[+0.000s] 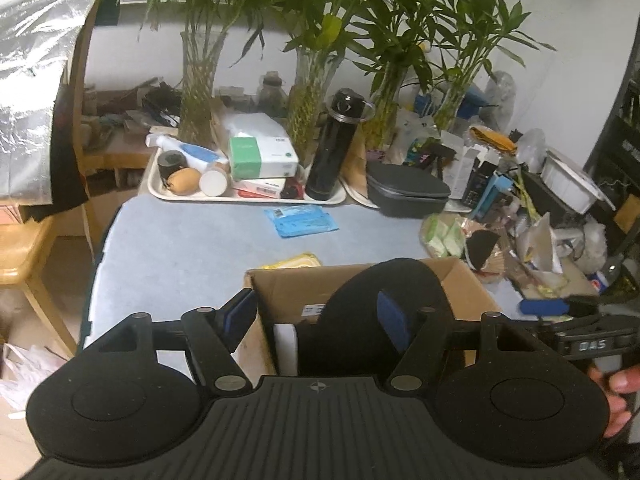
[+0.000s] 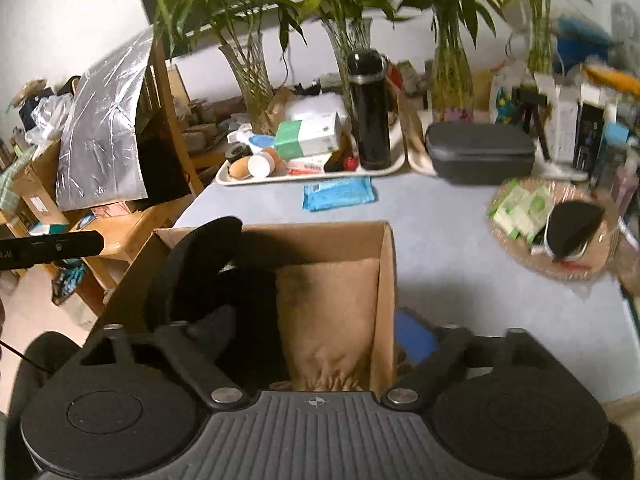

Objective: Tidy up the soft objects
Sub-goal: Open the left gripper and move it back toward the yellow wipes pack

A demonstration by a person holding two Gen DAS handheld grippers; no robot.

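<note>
An open cardboard box [image 1: 280,292] stands on the pale blue table near its front edge. Inside it a black arched soft thing [image 1: 384,280] stands upright, and beside it lies a tan soft cushion [image 2: 328,312]. My left gripper [image 1: 316,316] is open and straddles the box's left wall: its left pad is outside and its right pad is against the black thing without pinching it. My right gripper [image 2: 312,334] is open wide over the box [image 2: 384,280], with one finger in the dark inside by the black thing [image 2: 192,264] and the blue pad outside the right wall. It holds nothing.
A blue packet [image 1: 300,220] and a yellow packet [image 1: 292,261] lie behind the box. Further back are a white tray [image 1: 240,198] of small items, a black flask [image 1: 334,144], a grey case [image 1: 408,194], vases of bamboo [image 1: 196,92] and a basket [image 2: 552,232] of packets. A wooden chair [image 1: 24,256] stands left.
</note>
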